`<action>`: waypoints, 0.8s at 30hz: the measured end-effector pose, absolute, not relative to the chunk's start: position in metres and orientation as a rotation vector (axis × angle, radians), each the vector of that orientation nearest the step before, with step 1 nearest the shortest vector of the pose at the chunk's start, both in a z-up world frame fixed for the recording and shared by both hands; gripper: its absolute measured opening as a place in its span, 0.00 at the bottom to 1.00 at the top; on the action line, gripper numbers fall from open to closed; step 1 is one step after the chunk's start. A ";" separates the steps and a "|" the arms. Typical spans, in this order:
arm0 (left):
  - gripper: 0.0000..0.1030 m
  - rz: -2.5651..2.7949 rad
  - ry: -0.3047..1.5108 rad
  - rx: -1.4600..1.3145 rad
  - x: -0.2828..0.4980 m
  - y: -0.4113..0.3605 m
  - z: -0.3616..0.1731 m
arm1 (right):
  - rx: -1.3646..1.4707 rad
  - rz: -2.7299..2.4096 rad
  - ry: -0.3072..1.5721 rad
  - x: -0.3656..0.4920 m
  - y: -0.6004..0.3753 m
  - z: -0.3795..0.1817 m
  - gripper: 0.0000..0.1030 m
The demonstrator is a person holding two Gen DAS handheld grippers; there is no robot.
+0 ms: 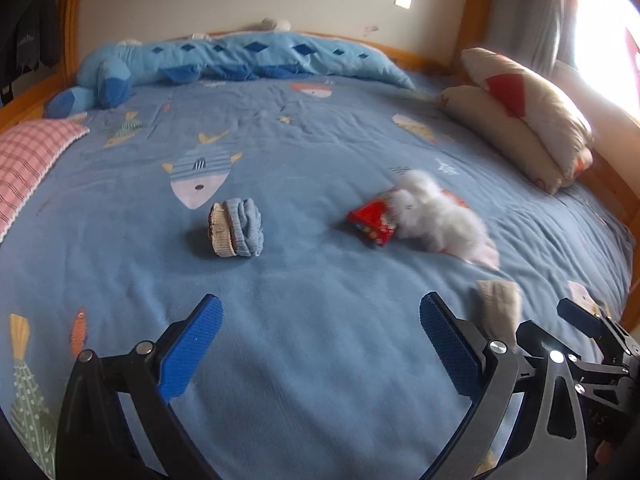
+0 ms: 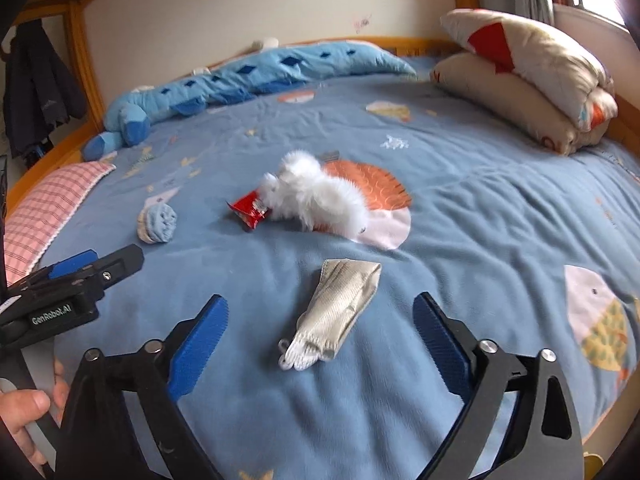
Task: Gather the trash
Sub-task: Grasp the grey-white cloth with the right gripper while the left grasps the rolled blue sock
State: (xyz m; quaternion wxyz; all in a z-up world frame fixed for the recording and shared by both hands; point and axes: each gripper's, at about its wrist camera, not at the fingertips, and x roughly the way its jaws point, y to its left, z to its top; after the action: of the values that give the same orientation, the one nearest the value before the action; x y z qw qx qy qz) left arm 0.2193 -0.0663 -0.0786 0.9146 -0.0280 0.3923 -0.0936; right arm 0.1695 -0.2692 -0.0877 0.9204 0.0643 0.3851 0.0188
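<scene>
A red snack wrapper (image 1: 370, 220) (image 2: 250, 210) lies mid-bed, partly under a white fluffy toy (image 1: 434, 214) (image 2: 316, 196). My left gripper (image 1: 320, 316) hovers open over bare blanket, short of the wrapper. My right gripper (image 2: 320, 312) is open too, with a flat beige sock (image 2: 340, 312) (image 1: 500, 308) lying on the blanket between and beyond its fingers, untouched. A rolled blue sock (image 1: 238, 228) (image 2: 158, 224) sits left of the wrapper. In the right wrist view the left gripper (image 2: 96, 264) shows at the left edge, held by a hand (image 2: 28, 416).
The blue fish-print blanket (image 1: 320, 140) covers the bed. A long blue plush (image 1: 240, 56) lies along the far wall. Stacked cream pillows (image 1: 528, 120) sit at the right, a pink checked pillow (image 1: 28, 160) at the left. A wooden frame (image 2: 404, 42) rims the bed.
</scene>
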 end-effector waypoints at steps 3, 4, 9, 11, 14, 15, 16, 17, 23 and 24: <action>0.96 -0.177 0.822 -0.056 0.232 -0.064 -0.088 | 0.170 0.015 0.832 0.188 -0.274 -0.101 0.81; 0.96 -0.172 0.821 -0.048 0.235 -0.064 -0.090 | 0.183 0.014 0.837 0.192 -0.275 -0.104 0.81; 0.96 -0.172 0.848 -0.064 0.249 -0.061 -0.103 | 0.169 -0.030 0.877 0.209 -0.275 -0.119 0.77; 0.96 -0.173 0.852 -0.065 0.252 -0.061 -0.106 | 0.145 -0.048 0.889 0.211 -0.273 -0.123 0.72; 0.96 -0.173 0.857 -0.068 0.255 -0.061 -0.108 | 0.081 -0.051 0.891 0.211 -0.268 -0.125 0.50; 0.96 -0.172 0.856 -0.069 0.256 -0.061 -0.108 | 0.085 -0.041 0.886 0.211 -0.268 -0.124 0.41; 0.96 -0.170 0.855 -0.071 0.256 -0.061 -0.108 | 0.098 -0.024 0.876 0.211 -0.268 -0.122 0.31; 0.96 -0.170 0.854 -0.074 0.257 -0.060 -0.107 | 0.111 -0.009 0.867 0.211 -0.267 -0.119 0.31; 0.96 -0.157 0.836 -0.087 0.266 -0.055 -0.101 | 0.151 0.112 0.806 0.222 -0.247 -0.099 0.27; 0.96 -0.156 0.834 -0.093 0.269 -0.052 -0.101 | 0.167 0.145 0.805 0.227 -0.241 -0.096 0.27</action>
State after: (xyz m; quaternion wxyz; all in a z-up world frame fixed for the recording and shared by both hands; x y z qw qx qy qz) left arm 0.2693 -0.0523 -0.1010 0.9103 -0.0452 0.4044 -0.0757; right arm 0.2270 -0.2405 -0.0965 0.9141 0.0811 0.3911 0.0705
